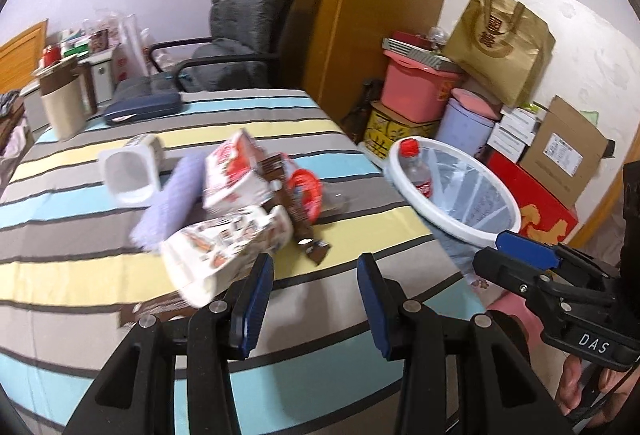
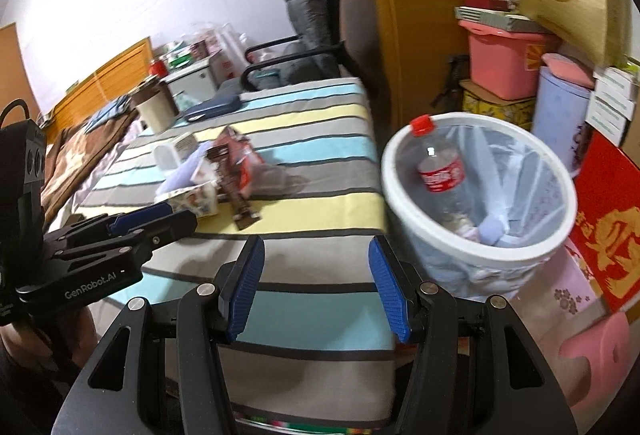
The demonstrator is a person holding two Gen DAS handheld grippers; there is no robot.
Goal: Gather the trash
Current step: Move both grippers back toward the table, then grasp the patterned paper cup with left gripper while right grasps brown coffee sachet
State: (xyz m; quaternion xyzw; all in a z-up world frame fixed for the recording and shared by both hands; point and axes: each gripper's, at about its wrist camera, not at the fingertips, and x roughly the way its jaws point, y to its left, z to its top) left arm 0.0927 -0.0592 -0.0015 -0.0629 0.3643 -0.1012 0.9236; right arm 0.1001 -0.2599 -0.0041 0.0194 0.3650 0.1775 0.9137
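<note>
A pile of trash lies on the striped bed [image 1: 360, 315]: a white plastic tub [image 1: 128, 175], a crumpled purple piece [image 1: 168, 211], a red-and-white carton [image 1: 232, 179], a patterned carton [image 1: 224, 251] and a brown wrapper [image 1: 300, 219]. My left gripper [image 1: 316, 261] is open just right of the patterned carton, nothing between its fingers. My right gripper [image 2: 316, 247] is open over the bed's edge, left of the white trash bin [image 2: 440, 247]. In the bin stands a red-capped bottle [image 2: 442, 175]. The pile [image 2: 224, 171] lies farther back in the right wrist view.
The bin [image 1: 456, 227] stands beside the bed's right edge. Behind it are a pink tub [image 1: 416, 83], a gold bag [image 1: 500, 43], boxes and a red box [image 1: 532, 203]. A grey chair [image 1: 240, 31] stands past the bed's far end. A beige jug [image 1: 64, 107] and navy case [image 1: 144, 107] lie on the bed.
</note>
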